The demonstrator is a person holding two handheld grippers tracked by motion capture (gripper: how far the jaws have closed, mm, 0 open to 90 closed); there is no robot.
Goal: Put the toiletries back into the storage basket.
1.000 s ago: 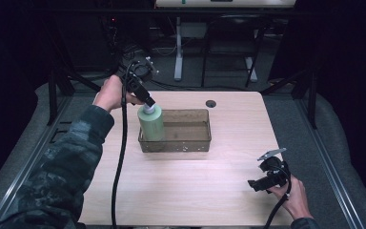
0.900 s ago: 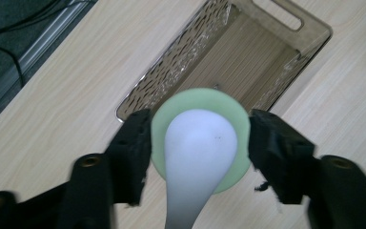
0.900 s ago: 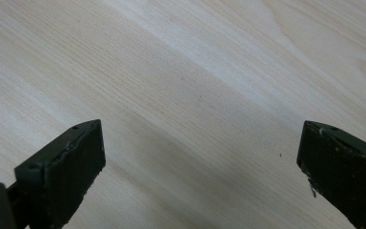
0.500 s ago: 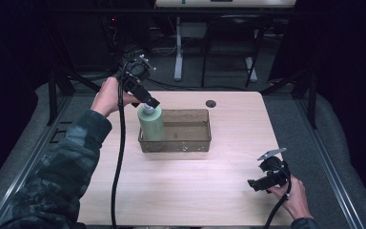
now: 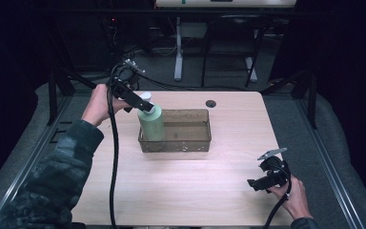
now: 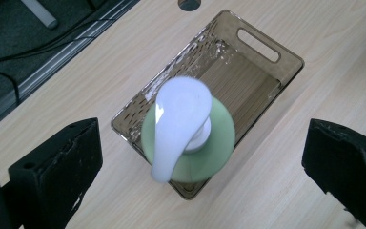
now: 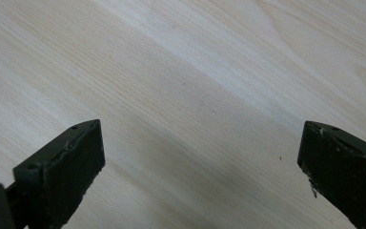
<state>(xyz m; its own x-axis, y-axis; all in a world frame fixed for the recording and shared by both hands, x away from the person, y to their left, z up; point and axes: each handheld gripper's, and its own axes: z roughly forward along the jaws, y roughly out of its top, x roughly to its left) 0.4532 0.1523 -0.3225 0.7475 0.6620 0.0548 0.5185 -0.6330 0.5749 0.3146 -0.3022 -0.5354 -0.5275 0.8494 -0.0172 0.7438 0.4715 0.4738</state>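
Left gripper (image 5: pixel 145 107) sits at the left end of the translucent brown plastic bin (image 5: pixel 190 143), just above the pale green pump bottle with white pump head (image 5: pixel 151 123). Its jaws have just been opening and now stand wide apart; in the left gripper view the bottle (image 6: pixel 188 136) is between them with clear gaps on both sides, so nothing is gripped. Bottle stands upright inside the bin's left end, against the short wall. Rest of the bin (image 6: pixel 267 81) holds nothing else, with a handle slot in the far short wall. Bin rests on the light wooden tabletop (image 5: pixel 181 191), left of centre. A small dark round hole (image 5: pixel 211 103) in the tabletop lies just behind the bin. Right gripper (image 5: pixel 255 183) is well right of the bin and nearer the person, low over bare tabletop (image 7: pixel 181 95), jaws spread wide, holding nothing.
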